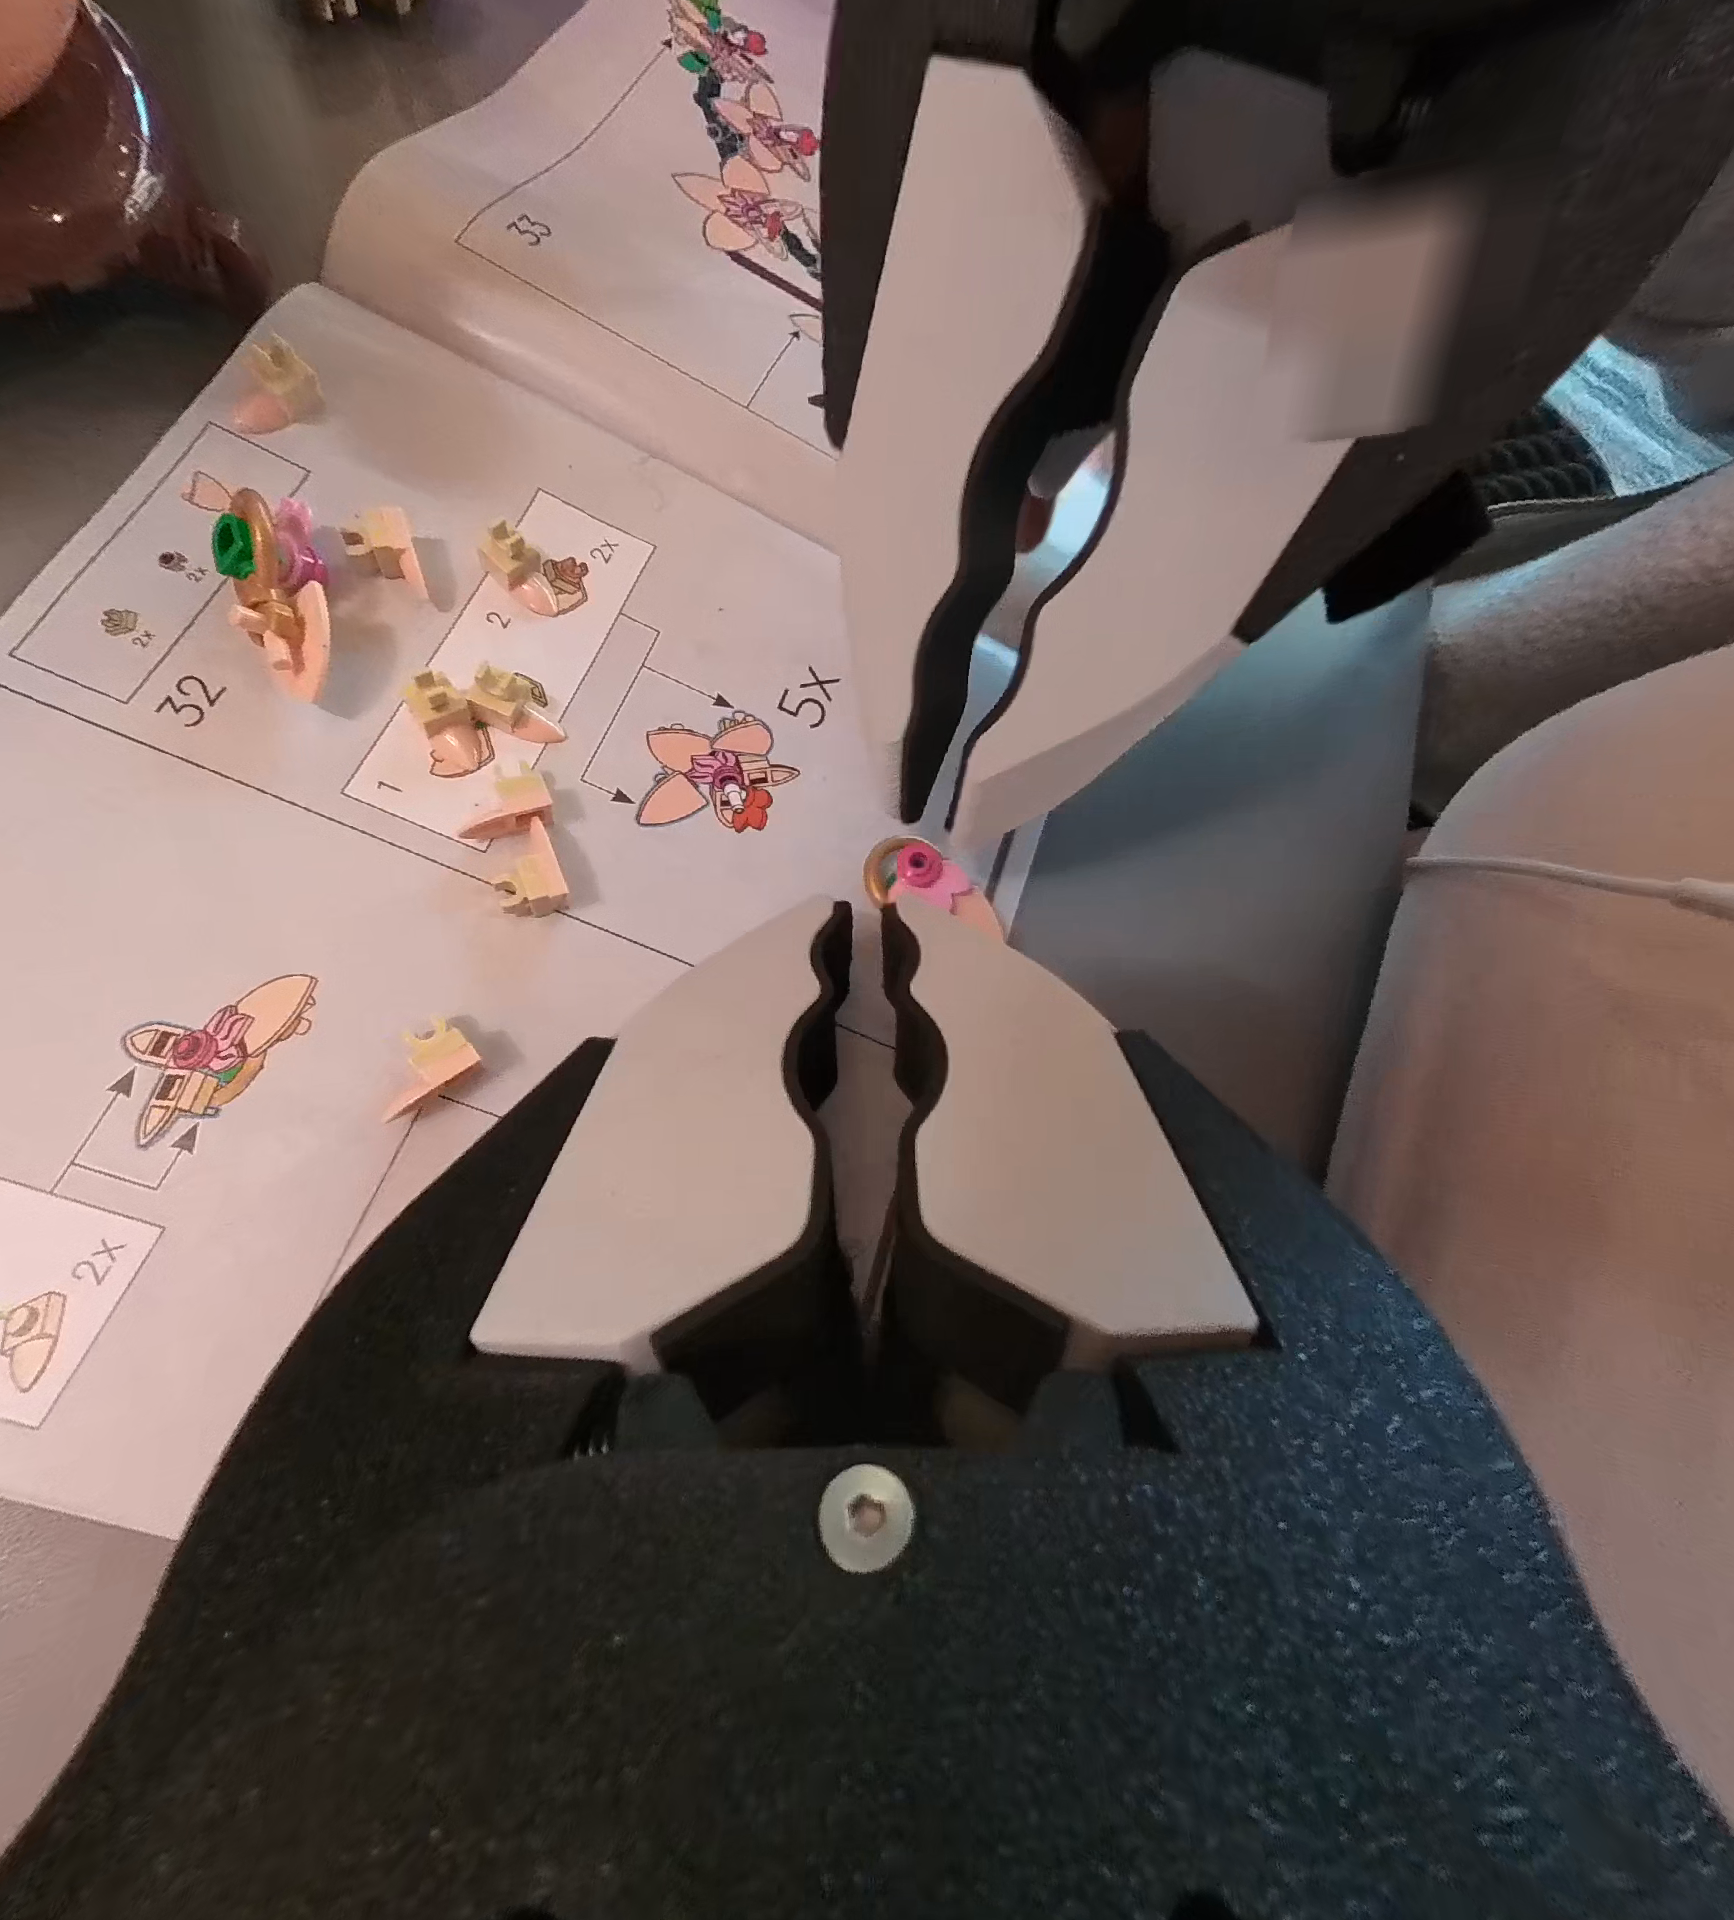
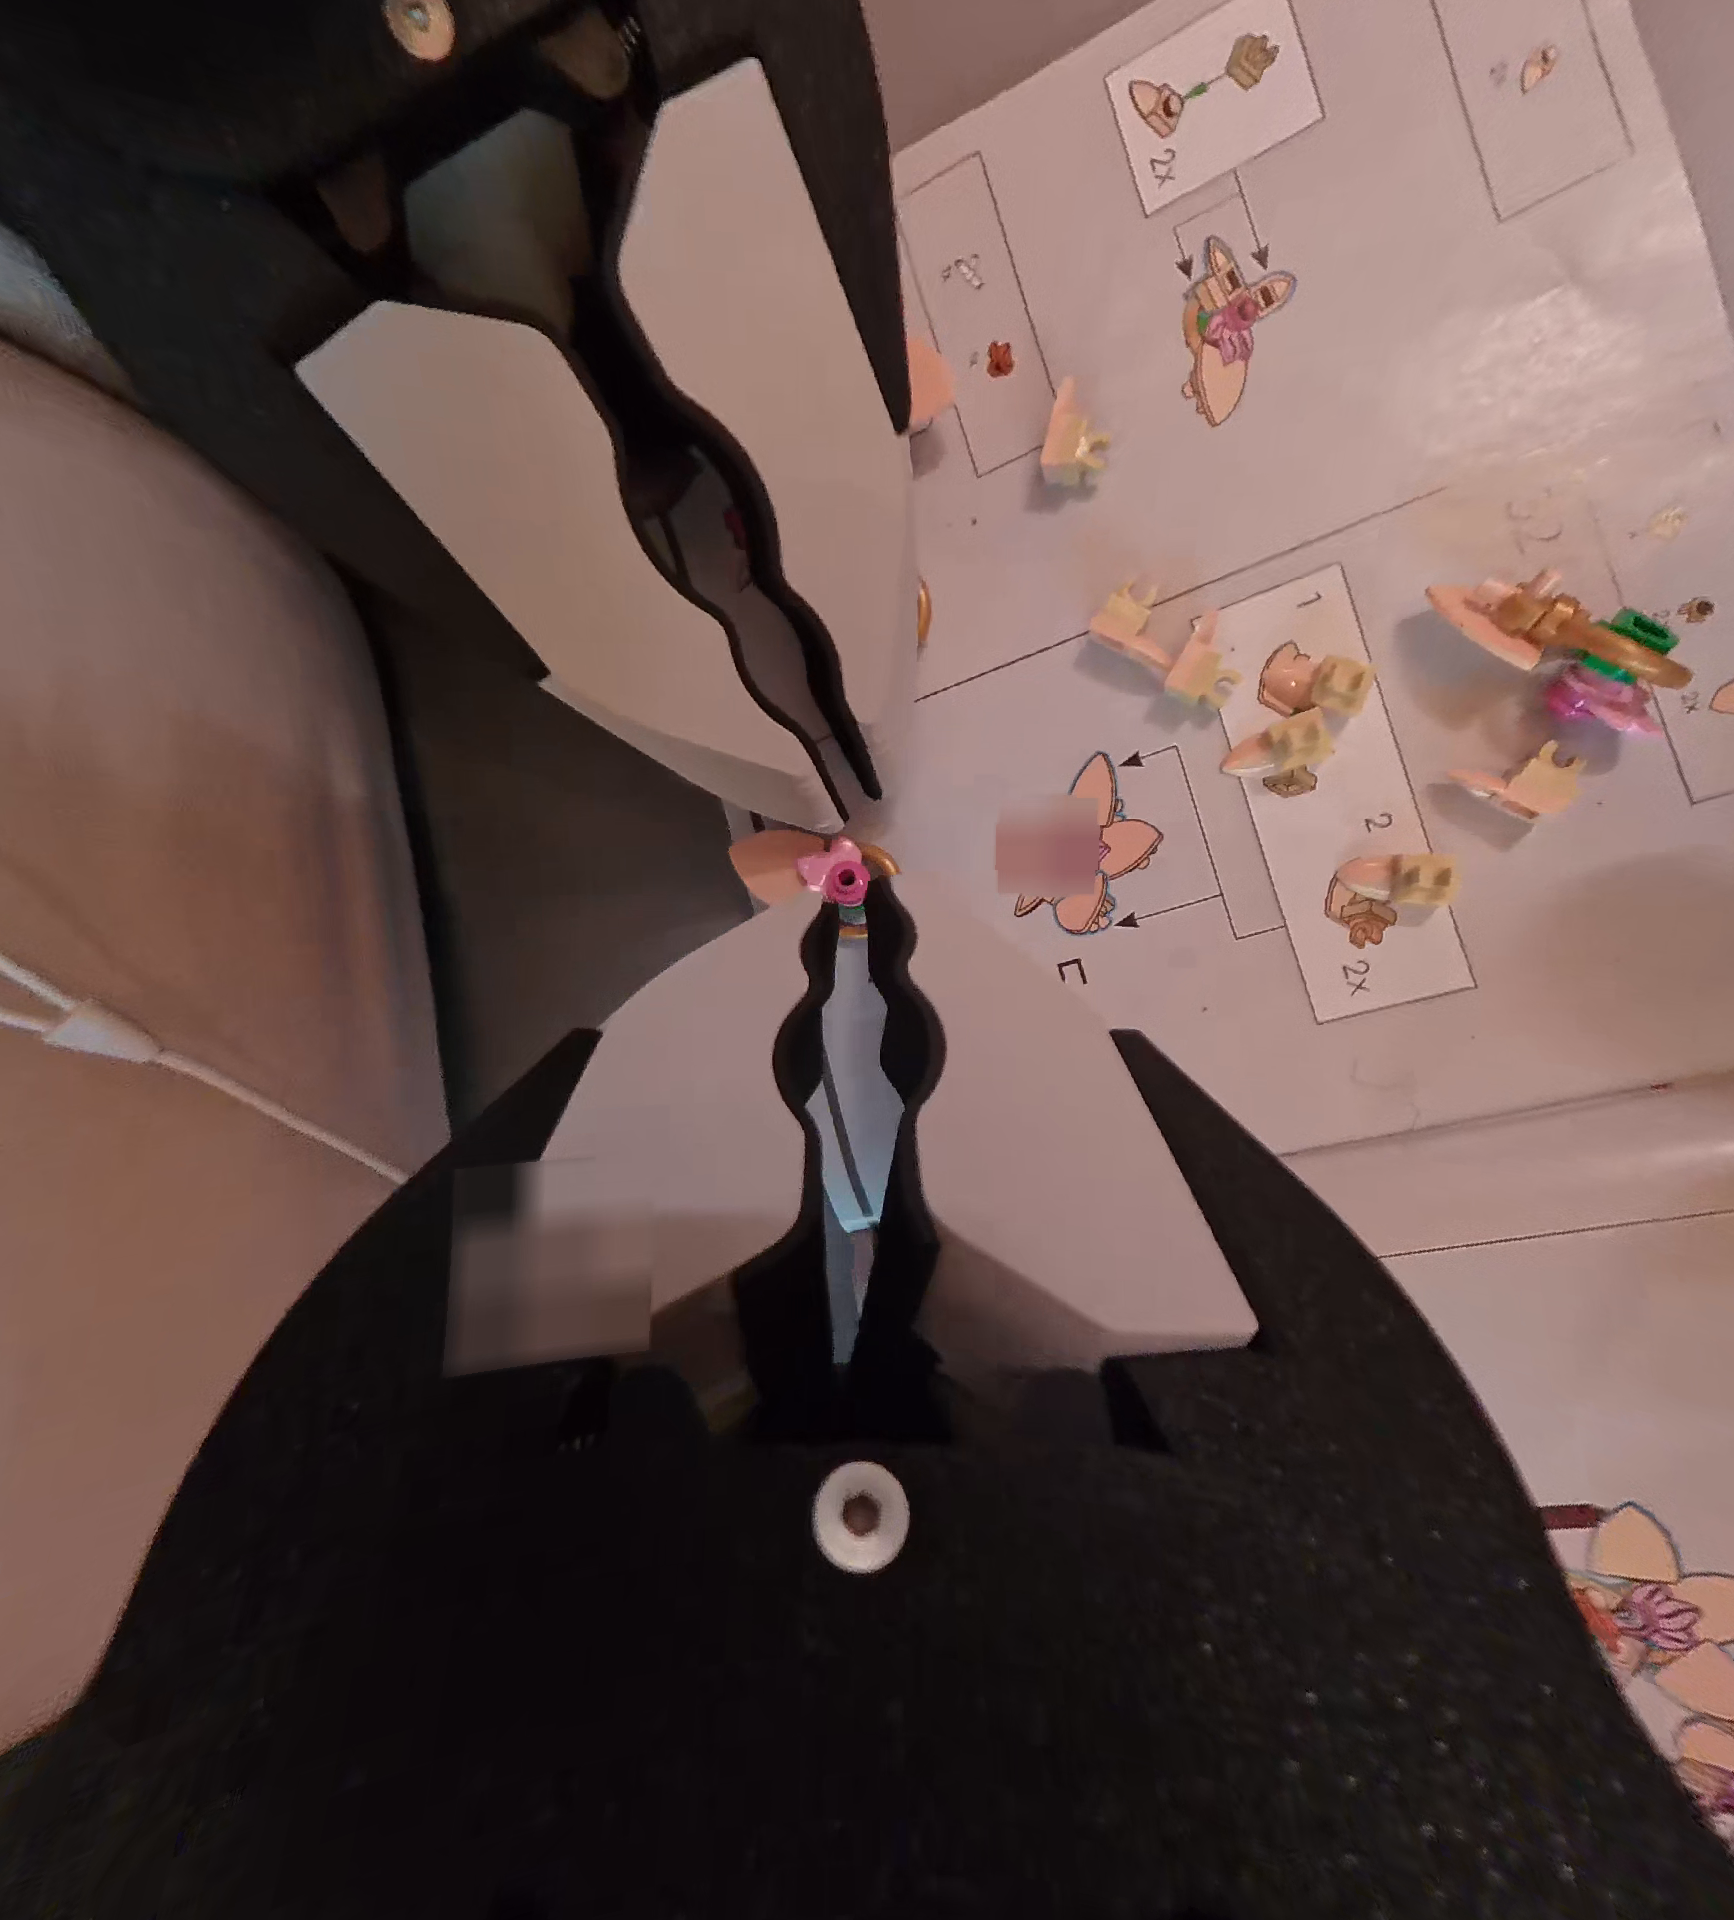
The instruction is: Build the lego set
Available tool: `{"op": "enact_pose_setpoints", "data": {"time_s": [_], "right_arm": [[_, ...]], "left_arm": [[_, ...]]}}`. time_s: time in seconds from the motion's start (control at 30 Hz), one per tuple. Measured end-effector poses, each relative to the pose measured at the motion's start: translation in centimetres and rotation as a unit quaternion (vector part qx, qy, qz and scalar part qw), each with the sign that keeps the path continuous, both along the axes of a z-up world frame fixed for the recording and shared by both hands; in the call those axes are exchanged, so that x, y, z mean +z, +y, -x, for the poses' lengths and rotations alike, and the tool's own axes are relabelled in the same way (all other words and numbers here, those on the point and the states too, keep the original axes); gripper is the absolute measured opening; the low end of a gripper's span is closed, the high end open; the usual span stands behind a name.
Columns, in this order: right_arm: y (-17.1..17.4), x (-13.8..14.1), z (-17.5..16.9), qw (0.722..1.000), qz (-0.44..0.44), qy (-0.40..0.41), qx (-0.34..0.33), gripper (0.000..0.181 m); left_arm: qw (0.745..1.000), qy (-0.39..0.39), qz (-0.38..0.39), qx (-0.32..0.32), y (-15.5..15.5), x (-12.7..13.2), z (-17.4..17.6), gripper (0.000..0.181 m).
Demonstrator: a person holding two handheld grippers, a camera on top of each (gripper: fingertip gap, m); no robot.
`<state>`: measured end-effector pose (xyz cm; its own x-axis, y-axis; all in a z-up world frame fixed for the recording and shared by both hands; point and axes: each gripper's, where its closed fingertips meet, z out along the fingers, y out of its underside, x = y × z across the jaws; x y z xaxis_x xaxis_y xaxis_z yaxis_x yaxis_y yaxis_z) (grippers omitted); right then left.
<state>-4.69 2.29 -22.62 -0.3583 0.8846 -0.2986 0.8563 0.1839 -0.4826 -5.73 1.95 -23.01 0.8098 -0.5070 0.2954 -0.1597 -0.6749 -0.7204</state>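
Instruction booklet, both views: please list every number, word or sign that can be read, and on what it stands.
I do not quote writing; only where it stands.
Instruction booklet: printed step numbers and count marks beside the drawings, readable.
Loose lego pieces, held flower piece, fingers: no writing visible.

You will find print on only one thing: the open instruction booklet [image 1: 250, 935], to the left of your left gripper [image 1: 864, 914]. Its pages carry large step numerals, smaller numerals inside framed boxes, and count marks beside the drawn parts. From your right gripper [image 2: 855, 920] the same pages lie to the right, where one large numeral looks smeared, perhaps by glare.
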Motion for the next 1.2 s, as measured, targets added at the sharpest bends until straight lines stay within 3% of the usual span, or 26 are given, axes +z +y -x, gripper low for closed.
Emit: {"op": "enact_pose_setpoints", "data": {"time_s": [0.17, 0.47, 0.7, 1.2], "right_arm": [[-0.2, 0.8, 0.4, 0.997, -0.021, 0.029, 0.063, 0.004], [-0.5, -0.6, 0.1, 0.995, -0.027, -0.021, 0.089, 0.005], [-0.4, -0.6, 0.1, 0.992, -0.054, -0.015, 0.114, 0.004], [-0.5, -0.9, 0.0, 0.984, -0.146, 0.003, 0.103, 0.005]], "left_arm": [[1.000, -0.004, -0.001, -0.003, -0.2, 0.0, -0.2, 0.005], [1.000, -0.002, 0.001, -0.012, -0.3, -0.1, -0.7, 0.006], [1.000, -0.010, 0.001, -0.013, -0.3, -0.1, -0.8, 0.006], [0.999, -0.027, 0.001, -0.021, -0.4, -0.2, -1.1, 0.001]]}}
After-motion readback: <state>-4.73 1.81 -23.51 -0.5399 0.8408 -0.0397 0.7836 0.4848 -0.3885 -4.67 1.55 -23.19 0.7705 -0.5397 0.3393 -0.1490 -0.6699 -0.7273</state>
